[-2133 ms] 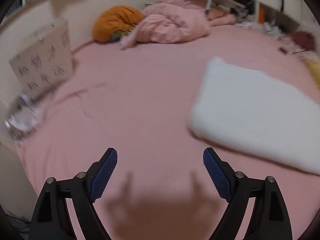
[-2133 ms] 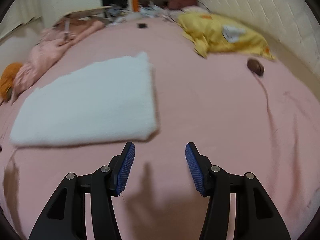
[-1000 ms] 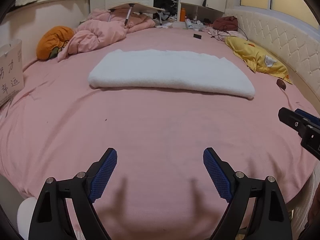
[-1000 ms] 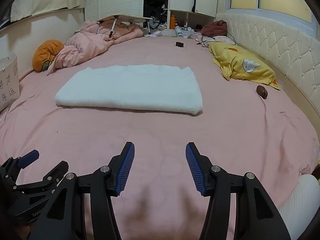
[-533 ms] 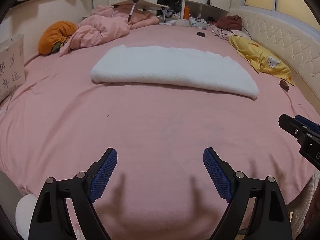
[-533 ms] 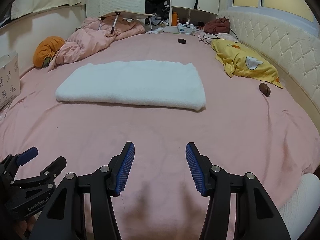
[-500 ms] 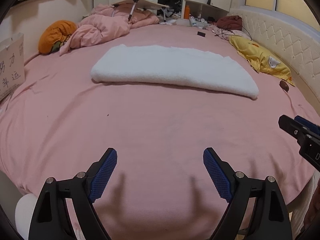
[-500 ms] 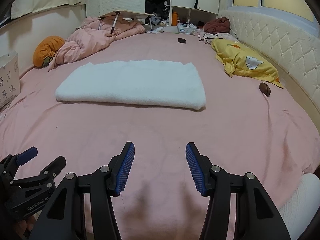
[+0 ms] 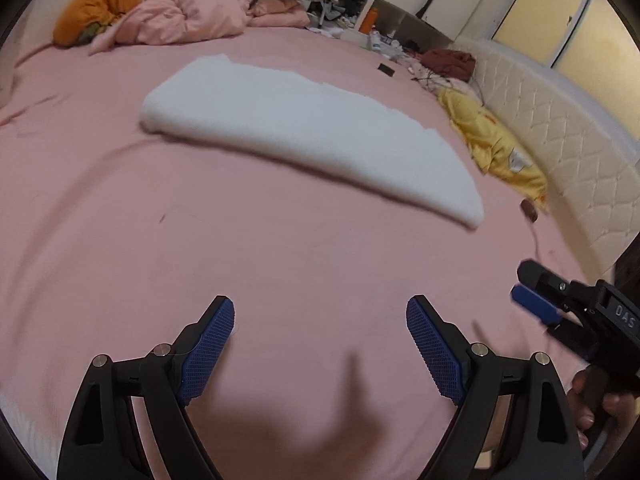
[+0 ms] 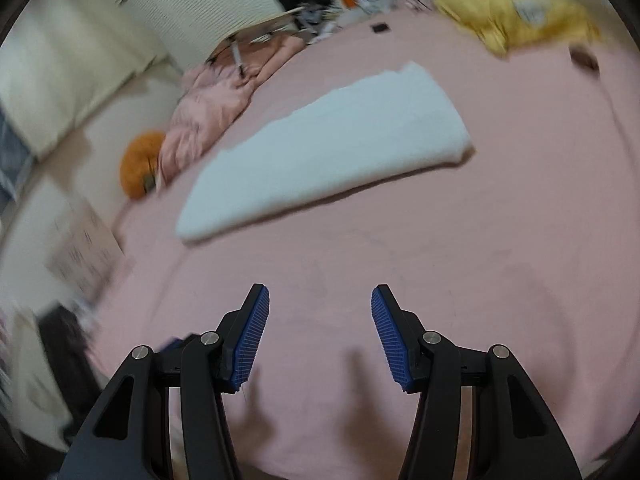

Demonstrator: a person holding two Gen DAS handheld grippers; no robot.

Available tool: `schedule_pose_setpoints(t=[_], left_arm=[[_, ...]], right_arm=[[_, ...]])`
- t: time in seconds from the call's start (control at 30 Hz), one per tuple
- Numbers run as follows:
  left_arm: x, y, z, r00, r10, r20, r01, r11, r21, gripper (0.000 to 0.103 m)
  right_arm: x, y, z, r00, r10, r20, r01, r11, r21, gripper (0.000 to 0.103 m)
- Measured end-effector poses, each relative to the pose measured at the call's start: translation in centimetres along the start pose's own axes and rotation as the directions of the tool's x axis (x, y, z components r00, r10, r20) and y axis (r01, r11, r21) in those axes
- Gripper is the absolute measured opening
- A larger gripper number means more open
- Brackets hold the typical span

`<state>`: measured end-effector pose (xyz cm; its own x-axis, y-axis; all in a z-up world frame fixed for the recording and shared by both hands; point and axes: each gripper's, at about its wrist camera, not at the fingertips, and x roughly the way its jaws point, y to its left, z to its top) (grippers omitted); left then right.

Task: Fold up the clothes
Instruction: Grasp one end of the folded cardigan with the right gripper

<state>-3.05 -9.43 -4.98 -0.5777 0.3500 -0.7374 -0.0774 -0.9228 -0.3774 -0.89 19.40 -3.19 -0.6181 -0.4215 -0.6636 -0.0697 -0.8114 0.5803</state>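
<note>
A folded white fleecy garment (image 9: 304, 132) lies flat in the middle of the pink bed (image 9: 280, 264); the right wrist view shows the garment (image 10: 332, 148) tilted, far ahead of the jaws. My left gripper (image 9: 320, 344) hovers open over bare pink sheet near the bed's front edge, well short of the garment. My right gripper (image 10: 320, 332) is open too, nothing between its blue pads, above the sheet. From the left wrist camera, the right gripper (image 9: 536, 296) shows at the right edge, held by a hand (image 9: 596, 396).
A crumpled pink duvet (image 9: 192, 16) and an orange cushion (image 9: 96, 8) lie at the far left. A yellow garment (image 9: 496, 144) and a small brown object (image 9: 530, 210) sit by the padded headboard (image 9: 560, 128). A printed cardboard box (image 10: 84, 244) stands left of the bed.
Both views have rolled and dipped; the garment now looks slanted and closer. The right gripper has moved lower in the left wrist view. Both jaws keep their width.
</note>
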Motion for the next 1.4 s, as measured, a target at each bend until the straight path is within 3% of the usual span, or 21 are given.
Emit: schedule_pose_setpoints(t=[0.1,0.13,0.2,0.27,0.3,0.43,0.5,0.57,0.67,0.83,0.9,1.0,1.13,1.2,1.23,1.33,1.4], left_arm=[[2.0,0.8,4.1,0.995,-0.097,-0.004,0.096,0.992,-0.083,0.088],[2.7,1.0,5.5,0.993,-0.12,-0.001,0.119,0.987,-0.111,0.088],[4.5,0.7,8.8,0.992,-0.127,0.0,0.126,0.984,-0.13,0.087],[6.2,-0.4,11.6,0.996,-0.089,0.007,0.089,0.993,-0.081,0.082],[7.2,-1.1,13.1,0.998,-0.065,0.008,0.065,0.997,-0.042,0.08],[11.7,-3.3,17.1,0.999,0.04,-0.021,-0.038,0.996,0.079,0.068],[14.0,-3.9,18.7,0.99,0.137,-0.024,-0.132,0.979,0.155,0.062],[15.7,-3.8,19.9,0.987,0.156,-0.03,-0.149,0.974,0.171,0.062],[17.8,-2.9,21.2,0.987,0.159,-0.039,-0.151,0.977,0.153,0.062],[20.5,-1.2,21.0,0.983,0.176,-0.058,-0.163,0.97,0.179,0.062],[20.9,-0.8,20.6,0.984,0.172,-0.041,-0.161,0.97,0.184,0.063],[21.3,-1.3,19.9,0.978,0.209,0.007,-0.204,0.947,0.247,0.064],[21.4,-1.0,19.8,0.979,0.2,0.028,-0.201,0.952,0.232,0.064],[21.6,-1.1,19.8,0.977,0.208,0.04,-0.211,0.947,0.243,0.064],[21.6,-1.1,19.7,0.976,0.211,0.048,-0.216,0.945,0.246,0.064],[21.0,-1.2,19.8,0.977,0.205,0.063,-0.214,0.947,0.241,0.063],[19.5,-0.7,20.5,0.971,0.213,0.105,-0.231,0.952,0.199,0.058]], right_arm=[[1.4,-4.5,1.9,0.994,0.108,-0.002,-0.104,0.958,0.266,0.055],[2.0,-5.9,2.3,0.989,0.15,0.005,-0.142,0.924,0.354,0.056],[3.8,-9.3,3.0,0.97,0.238,0.039,-0.22,0.809,0.545,0.06],[5.3,-11.7,3.7,0.964,0.256,0.075,-0.239,0.706,0.667,0.06],[5.8,-12.5,4.0,0.967,0.24,0.089,-0.231,0.675,0.701,0.06],[7.9,-14.1,5.6,0.966,0.214,0.145,-0.244,0.572,0.783,0.06],[8.8,-14.3,6.5,0.972,0.184,0.149,-0.225,0.523,0.822,0.06],[9.5,-14.3,7.3,0.971,0.167,0.169,-0.231,0.488,0.842,0.06],[10.9,-14.4,8.8,0.971,0.147,0.191,-0.238,0.469,0.851,0.06],[12.9,-13.9,10.7,0.977,0.101,0.185,-0.211,0.477,0.853,0.064],[13.3,-13.6,11.4,0.977,0.085,0.195,-0.212,0.49,0.846,0.065],[13.5,-13.3,11.5,0.975,0.05,0.217,-0.214,0.48,0.851,0.065],[13.8,-12.9,12.2,0.972,0.025,0.232,-0.214,0.492,0.844,0.065],[13.7,-12.7,12.3,0.972,0.031,0.233,-0.217,0.5,0.838,0.056],[13.5,-12.6,12.1,0.974,0.029,0.223,-0.207,0.51,0.835,0.044],[13.5,-12.7,11.9,0.978,0.027,0.206,-0.186,0.548,0.815,0.036],[13.6,-13.5,11.3,0.977,0.049,0.206,-0.202,0.512,0.835,0.034]])
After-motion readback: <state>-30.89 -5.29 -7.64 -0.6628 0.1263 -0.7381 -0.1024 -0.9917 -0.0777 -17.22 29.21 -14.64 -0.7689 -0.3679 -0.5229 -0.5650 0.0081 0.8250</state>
